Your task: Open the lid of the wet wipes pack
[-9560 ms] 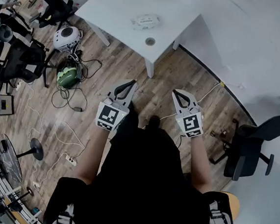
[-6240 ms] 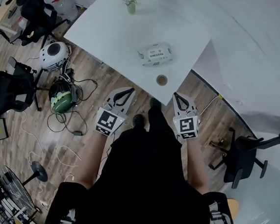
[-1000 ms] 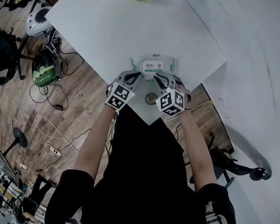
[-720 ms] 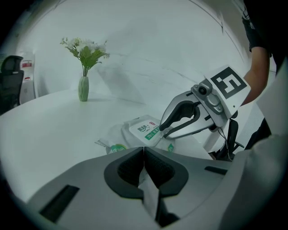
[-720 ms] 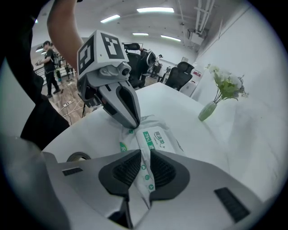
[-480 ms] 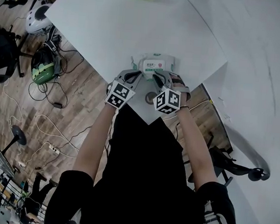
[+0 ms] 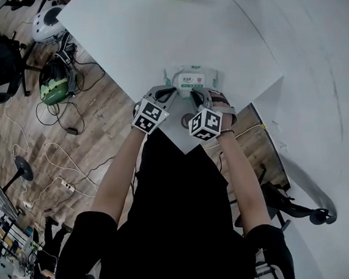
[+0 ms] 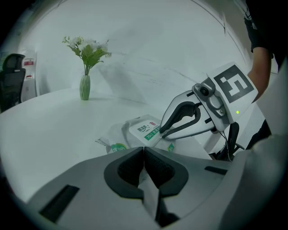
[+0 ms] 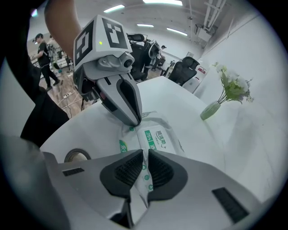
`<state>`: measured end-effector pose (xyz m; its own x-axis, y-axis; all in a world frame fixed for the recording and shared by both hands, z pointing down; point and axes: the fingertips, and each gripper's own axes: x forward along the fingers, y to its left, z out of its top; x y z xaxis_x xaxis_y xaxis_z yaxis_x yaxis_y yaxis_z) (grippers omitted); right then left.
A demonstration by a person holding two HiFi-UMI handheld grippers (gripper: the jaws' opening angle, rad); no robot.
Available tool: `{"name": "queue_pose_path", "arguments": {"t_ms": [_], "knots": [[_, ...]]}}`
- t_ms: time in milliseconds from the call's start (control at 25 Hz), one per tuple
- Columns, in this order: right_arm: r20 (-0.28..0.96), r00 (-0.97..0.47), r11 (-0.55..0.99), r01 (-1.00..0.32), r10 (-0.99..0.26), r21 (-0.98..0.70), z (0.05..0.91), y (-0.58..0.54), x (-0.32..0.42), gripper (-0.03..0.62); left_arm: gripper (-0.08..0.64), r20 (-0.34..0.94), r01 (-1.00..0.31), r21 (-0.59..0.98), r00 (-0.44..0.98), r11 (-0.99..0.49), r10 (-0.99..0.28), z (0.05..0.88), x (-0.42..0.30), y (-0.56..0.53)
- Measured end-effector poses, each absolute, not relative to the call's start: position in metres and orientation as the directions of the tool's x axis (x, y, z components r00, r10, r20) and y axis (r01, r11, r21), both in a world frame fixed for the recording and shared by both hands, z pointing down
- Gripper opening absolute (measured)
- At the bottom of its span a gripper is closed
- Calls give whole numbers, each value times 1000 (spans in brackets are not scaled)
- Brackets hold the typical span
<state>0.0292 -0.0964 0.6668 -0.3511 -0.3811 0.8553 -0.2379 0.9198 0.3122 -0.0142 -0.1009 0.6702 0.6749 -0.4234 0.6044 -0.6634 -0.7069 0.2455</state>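
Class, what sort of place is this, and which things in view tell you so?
Likely a shared office or lab workspace: black swivel chairs, cables trailing across the wooden floor, and strip ceiling lights. A white table holds the wet wipes pack.

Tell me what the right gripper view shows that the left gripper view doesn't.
Only the right gripper view: the left gripper, jaws shut on the wet wipes pack at its film edge, a round cable hole, and a person standing far behind. Only the left gripper view: the right gripper from outside, jaws closed at the near edge of the pack's labelled lid. Both: the pack, the flower vase and the white table.
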Motion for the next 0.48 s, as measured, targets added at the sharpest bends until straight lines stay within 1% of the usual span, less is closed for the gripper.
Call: {"name": "queue_pose_path", "arguments": {"t_ms": [120,200,360,480], "knots": [[856,-345,921,-207,-384,330,666,-95,30,48,25,603,-665,244,674,-706,-426,670,-14,-100],[855,-340,920,-164,-392,357,667,-94,30,48,25,603,-666,247,674,-704,-426,672,-13,-100],[844,-338,906,-69,-416,418,670,-92,29,58,25,600,-666,250,676,-703,-427,671,-13,-99],[843,-335,899,-30,-421,437,670,-93,29,63,25,599,-666,251,677,-702,-428,672,-13,-100]]}}
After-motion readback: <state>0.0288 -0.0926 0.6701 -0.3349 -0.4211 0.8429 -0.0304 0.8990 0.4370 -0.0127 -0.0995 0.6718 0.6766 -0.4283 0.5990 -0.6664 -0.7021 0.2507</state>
